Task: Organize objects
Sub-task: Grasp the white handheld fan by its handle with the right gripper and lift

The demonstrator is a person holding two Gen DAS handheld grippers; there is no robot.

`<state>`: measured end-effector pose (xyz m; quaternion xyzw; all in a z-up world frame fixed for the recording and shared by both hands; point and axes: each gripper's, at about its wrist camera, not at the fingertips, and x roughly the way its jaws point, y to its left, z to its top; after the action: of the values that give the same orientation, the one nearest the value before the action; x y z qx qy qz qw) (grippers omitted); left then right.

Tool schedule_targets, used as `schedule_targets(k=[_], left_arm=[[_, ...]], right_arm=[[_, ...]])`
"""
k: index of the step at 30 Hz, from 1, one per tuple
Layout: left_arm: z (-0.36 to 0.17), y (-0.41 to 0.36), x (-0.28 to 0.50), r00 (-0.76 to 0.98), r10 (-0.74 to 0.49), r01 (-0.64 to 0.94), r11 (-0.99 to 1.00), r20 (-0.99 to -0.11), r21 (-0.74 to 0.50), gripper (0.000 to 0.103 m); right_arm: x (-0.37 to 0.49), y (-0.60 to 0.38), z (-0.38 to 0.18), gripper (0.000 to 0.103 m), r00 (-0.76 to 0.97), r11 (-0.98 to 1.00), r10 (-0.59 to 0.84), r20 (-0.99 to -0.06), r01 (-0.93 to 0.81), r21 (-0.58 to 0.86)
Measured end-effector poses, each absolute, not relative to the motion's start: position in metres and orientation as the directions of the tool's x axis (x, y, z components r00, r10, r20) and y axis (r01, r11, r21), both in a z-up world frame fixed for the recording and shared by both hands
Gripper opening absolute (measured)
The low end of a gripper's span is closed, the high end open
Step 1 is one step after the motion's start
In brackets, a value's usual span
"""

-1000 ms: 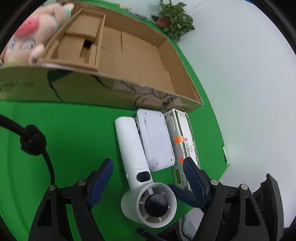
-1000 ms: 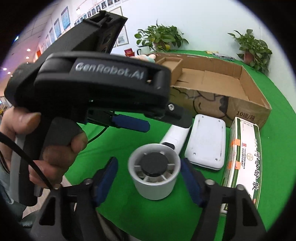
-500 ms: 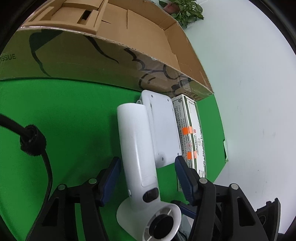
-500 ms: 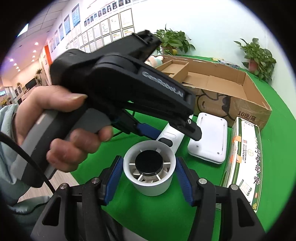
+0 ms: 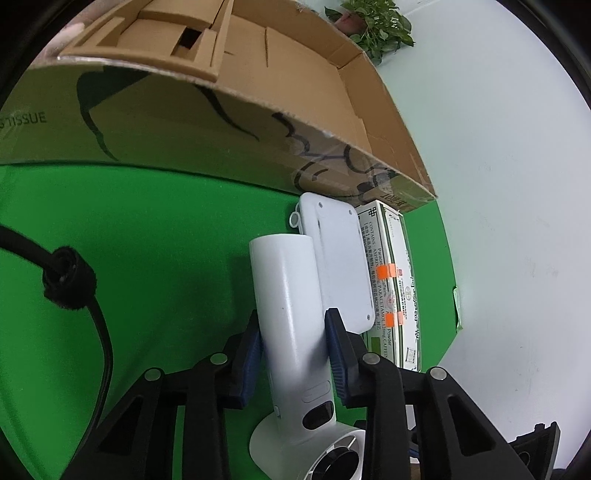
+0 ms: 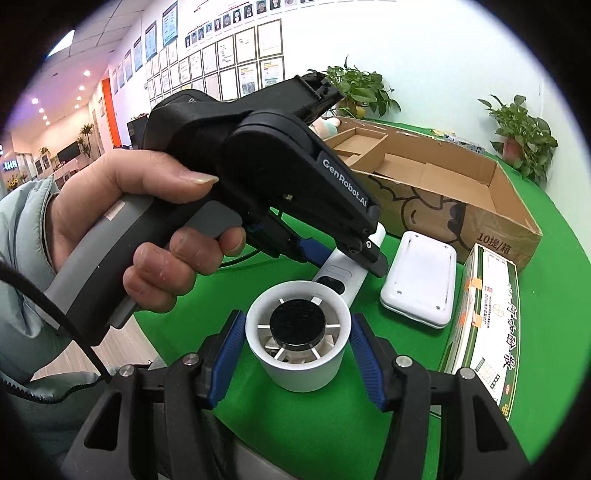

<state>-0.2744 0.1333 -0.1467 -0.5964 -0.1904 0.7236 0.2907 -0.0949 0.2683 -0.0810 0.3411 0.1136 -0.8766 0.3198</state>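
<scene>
Left gripper: as my left hand squeezes the trigger, my left gripper is clamped on the handle of the hair dryer, one blue pad pressed against each side.
Right gripper: my right gripper straddles the round barrel end of the dryer; its blue pads sit just beside the barrel at 9 and 3 o'clock, and I cannot tell whether they touch it.
Hair dryer: white, lying on the green table, handle pointing toward 12 o'clock in my left view, barrel at 6 o'clock; in the right view the barrel faces the lens, showing a black centre disc and spokes.
White case: a flat white case with rounded corners lies just beside the handle, on its 3 o'clock side, and I cannot tell whether they touch.
Medicine box: a long green-and-white box with two orange tape tabs lies just beside the case, further toward 3 o'clock.
Cardboard box: a big open cardboard box stands beyond all three, at 12 o'clock, with a cardboard insert in its 11 o'clock corner.
Plants: a potted plant stands beyond the box at 1 o'clock in the left view; the right view shows two.
Cable: a black cable with a wrap crosses my left view at 9 o'clock.
</scene>
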Motion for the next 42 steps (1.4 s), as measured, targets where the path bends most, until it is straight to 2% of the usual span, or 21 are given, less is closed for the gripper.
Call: schedule_targets(k=[8,27,42], left_arm=[[-0.112,0.134,-0.273,-0.203,0.655,-0.249,-0.753,-0.728,-0.609,0.027],[-0.04,0.134,-0.269,-0.355,0.592,-0.336,-0.803,-0.724,-0.492,0.027],[0.008,0.138,-0.334,-0.376,0.537,-0.334,-0.839,-0.755,-0.43,0.027]], right_arm=[[-0.09,0.267,-0.074,0.056,-0.606,-0.778,-0.48,-0.635,0.628,-0.012],[-0.105,0.266,-0.05,0.056,-0.661,-0.77,-0.518,-0.542,0.637,-0.041],[-0.179,0.271,-0.018,0.056,-0.655,-0.757,-0.587,-0.475,0.652,0.037]])
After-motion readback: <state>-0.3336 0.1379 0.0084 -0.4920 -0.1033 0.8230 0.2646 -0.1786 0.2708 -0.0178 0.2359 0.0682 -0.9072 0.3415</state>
